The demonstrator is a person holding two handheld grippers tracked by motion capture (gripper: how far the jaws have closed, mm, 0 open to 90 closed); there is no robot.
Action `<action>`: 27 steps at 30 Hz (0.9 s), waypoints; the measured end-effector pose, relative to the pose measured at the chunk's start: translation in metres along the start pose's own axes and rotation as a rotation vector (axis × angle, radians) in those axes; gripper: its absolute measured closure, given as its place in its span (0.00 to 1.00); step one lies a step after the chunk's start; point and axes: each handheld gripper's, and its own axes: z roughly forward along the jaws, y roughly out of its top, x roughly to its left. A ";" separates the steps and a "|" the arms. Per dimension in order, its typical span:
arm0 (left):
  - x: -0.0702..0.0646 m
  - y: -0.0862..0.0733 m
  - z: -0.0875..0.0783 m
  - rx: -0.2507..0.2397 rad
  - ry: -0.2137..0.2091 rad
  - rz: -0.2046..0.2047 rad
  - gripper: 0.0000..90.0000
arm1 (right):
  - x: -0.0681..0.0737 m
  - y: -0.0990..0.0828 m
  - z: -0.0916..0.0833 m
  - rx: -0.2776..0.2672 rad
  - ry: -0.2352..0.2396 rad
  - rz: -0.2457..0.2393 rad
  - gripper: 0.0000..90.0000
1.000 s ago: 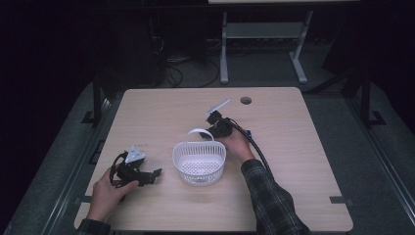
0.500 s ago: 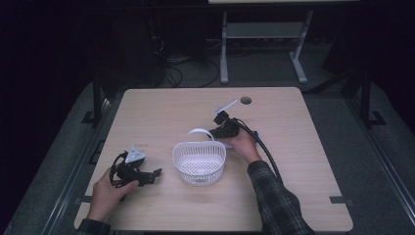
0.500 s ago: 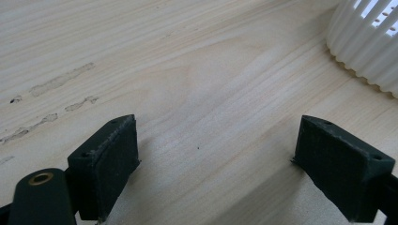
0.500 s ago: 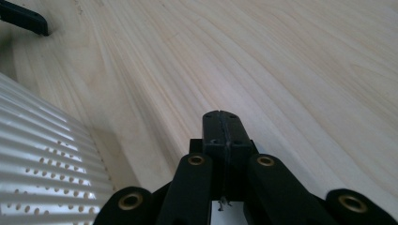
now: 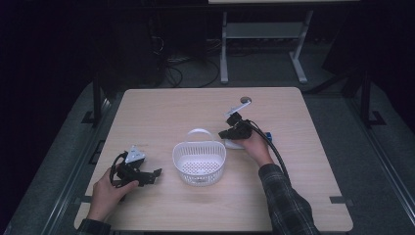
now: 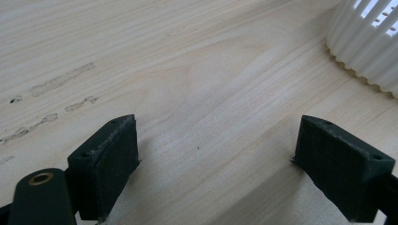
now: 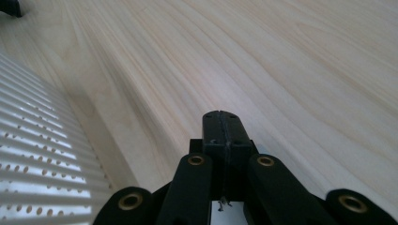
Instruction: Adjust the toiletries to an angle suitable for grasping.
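Note:
A white slotted basket (image 5: 199,161) with a raised handle stands in the middle of the wooden table (image 5: 171,107). My right gripper (image 5: 223,133) lies low to the right of the basket and points toward it; in the right gripper view its jaws (image 7: 223,118) are pressed together with nothing between them, and the basket wall (image 7: 37,140) runs along the left. My left gripper (image 5: 154,175) rests on the table to the left of the basket. Its pads (image 6: 110,154) stand wide apart over bare wood, with the basket's ribbed wall (image 6: 371,47) at the upper right.
A small white thing (image 5: 234,144) lies on the table under the right hand, and a small blue thing (image 5: 268,134) sits just right of it. A round cable hole (image 5: 245,100) is near the far edge. Dark floor and a metal stand (image 5: 264,34) lie beyond the table.
The right gripper has drifted to the right and slightly toward the near edge, away from the basket's handle, still shut. The left gripper has stayed put.

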 end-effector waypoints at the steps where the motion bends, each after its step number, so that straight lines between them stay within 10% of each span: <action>1: 0.000 0.000 0.000 0.000 0.000 0.000 0.14 | -0.002 -0.002 -0.003 -0.009 0.007 0.012 1.00; 7: 0.000 0.000 0.000 0.000 0.000 0.000 0.14 | -0.009 0.004 -0.016 -0.076 -0.006 0.048 1.00; 27: 0.000 0.000 0.000 -0.001 0.000 0.000 0.14 | -0.024 0.005 0.003 0.014 -0.079 0.118 1.00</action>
